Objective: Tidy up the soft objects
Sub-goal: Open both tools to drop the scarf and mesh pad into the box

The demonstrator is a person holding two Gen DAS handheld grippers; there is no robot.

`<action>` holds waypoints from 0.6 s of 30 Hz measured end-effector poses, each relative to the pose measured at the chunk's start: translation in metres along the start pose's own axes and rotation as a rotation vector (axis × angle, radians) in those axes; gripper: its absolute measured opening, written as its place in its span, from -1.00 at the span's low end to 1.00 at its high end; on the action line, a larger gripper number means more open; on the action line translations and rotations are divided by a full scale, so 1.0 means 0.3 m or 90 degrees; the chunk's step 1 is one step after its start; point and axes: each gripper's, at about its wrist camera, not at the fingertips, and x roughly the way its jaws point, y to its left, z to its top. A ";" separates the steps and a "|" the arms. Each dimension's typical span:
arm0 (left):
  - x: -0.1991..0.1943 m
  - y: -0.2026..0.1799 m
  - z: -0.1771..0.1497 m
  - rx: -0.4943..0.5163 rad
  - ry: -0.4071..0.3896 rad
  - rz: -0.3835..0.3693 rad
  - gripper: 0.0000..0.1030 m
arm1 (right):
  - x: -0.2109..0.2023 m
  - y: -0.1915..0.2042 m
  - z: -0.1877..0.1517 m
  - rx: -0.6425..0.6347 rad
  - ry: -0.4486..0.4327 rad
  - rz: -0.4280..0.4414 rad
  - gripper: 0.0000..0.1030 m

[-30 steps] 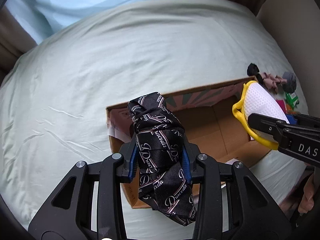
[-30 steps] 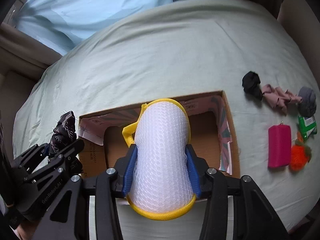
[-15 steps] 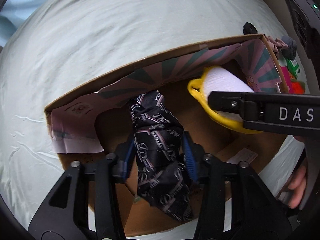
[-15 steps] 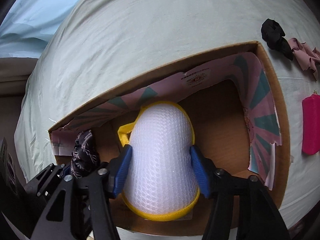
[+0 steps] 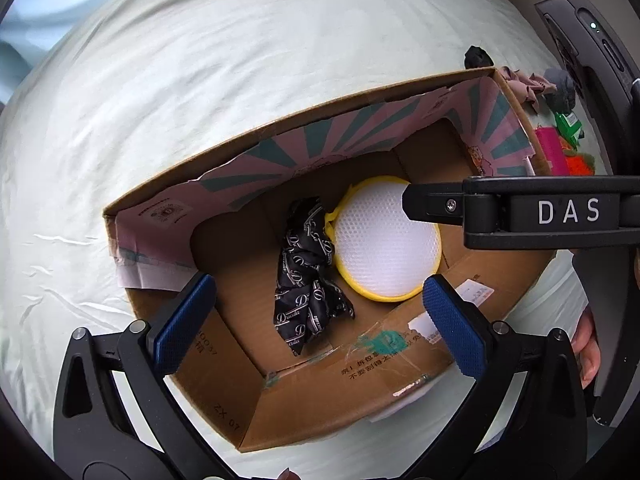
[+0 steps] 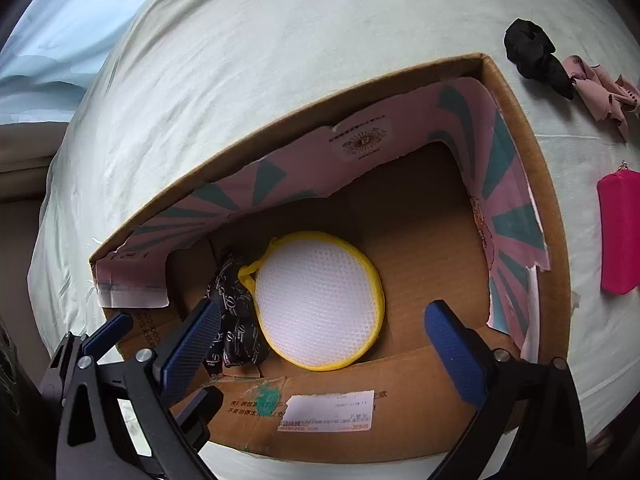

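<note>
Down in the cardboard box [image 5: 320, 392], the black scarf [image 5: 308, 276] and white mesh pouch [image 6: 316, 300] now lie loose. Both the left gripper [image 5: 316, 312] and right gripper [image 6: 320, 340] are opening wide with nothing held. Those two are put away.

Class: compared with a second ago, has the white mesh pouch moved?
Yes. The white mesh pouch has dropped from the right gripper onto the cardboard box floor.

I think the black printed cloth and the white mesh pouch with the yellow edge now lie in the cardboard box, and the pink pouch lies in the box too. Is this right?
Not fully. The pink pouch is outside the cardboard box, on the bed sheet beside it, as the right wrist view shows. The black printed cloth and the white mesh pouch do lie in the box.
</note>
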 end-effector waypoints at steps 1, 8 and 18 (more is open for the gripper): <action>-0.017 0.001 -0.005 0.000 -0.004 0.001 0.99 | -0.012 0.005 -0.006 -0.005 -0.004 0.000 0.97; -0.170 -0.014 -0.039 -0.011 -0.047 0.014 0.99 | -0.154 0.038 -0.059 -0.026 -0.031 0.011 0.97; -0.458 -0.086 -0.155 -0.030 -0.128 0.063 0.99 | -0.491 0.114 -0.196 -0.124 -0.142 0.002 0.98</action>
